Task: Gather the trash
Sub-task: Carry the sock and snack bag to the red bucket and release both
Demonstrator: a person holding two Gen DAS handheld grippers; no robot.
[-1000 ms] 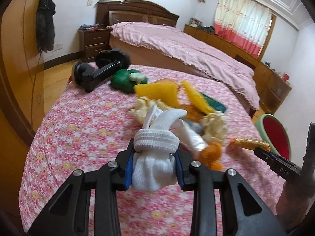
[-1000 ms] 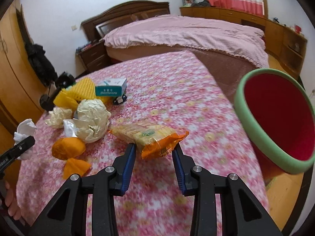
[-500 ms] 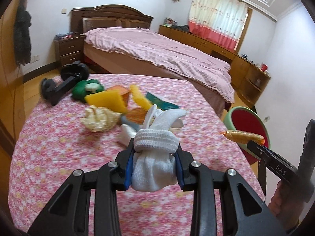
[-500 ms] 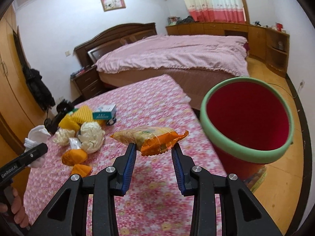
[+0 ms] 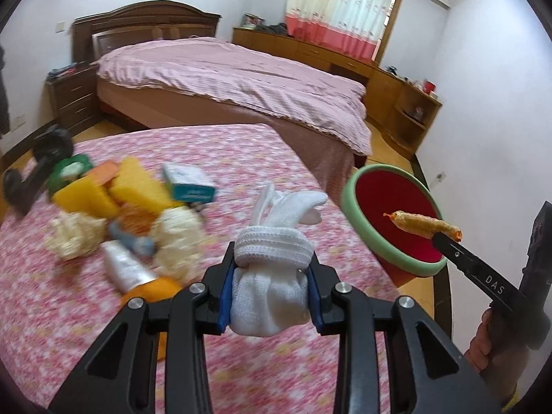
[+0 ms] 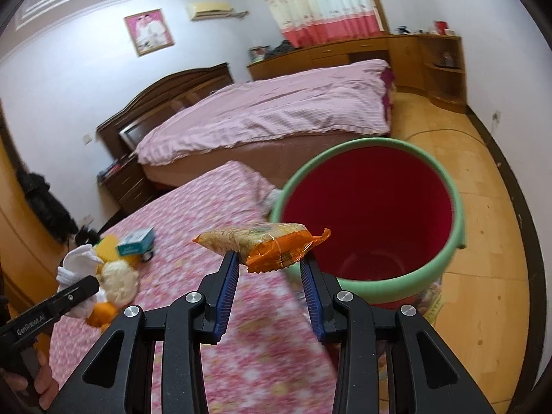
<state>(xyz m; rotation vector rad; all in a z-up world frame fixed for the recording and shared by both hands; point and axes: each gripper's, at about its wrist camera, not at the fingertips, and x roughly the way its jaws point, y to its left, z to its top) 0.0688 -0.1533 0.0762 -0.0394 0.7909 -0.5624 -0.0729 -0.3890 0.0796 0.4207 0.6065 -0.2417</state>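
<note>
My left gripper (image 5: 269,289) is shut on a white knitted glove (image 5: 272,269) and holds it above the flowered table (image 5: 241,151). My right gripper (image 6: 269,272) is shut on an orange snack packet (image 6: 265,246), held in the air beside the rim of the red bin with a green rim (image 6: 376,220). In the left wrist view the packet (image 5: 422,225) hangs in front of the bin's mouth (image 5: 390,203). In the right wrist view the glove (image 6: 77,269) shows at the far left.
A pile stays on the table's left: yellow sponges (image 5: 103,189), crumpled paper balls (image 5: 76,234), a teal and white box (image 5: 189,183), a silver tube (image 5: 127,270), an orange ball (image 5: 153,291), a black dumbbell (image 5: 38,162). The bin stands on the floor off the table's right edge. A pink bed (image 5: 234,79) lies behind.
Both grippers have swung right toward the bin, each still gripping its item. The snack packet has risen from near the table to the bin's rim.
</note>
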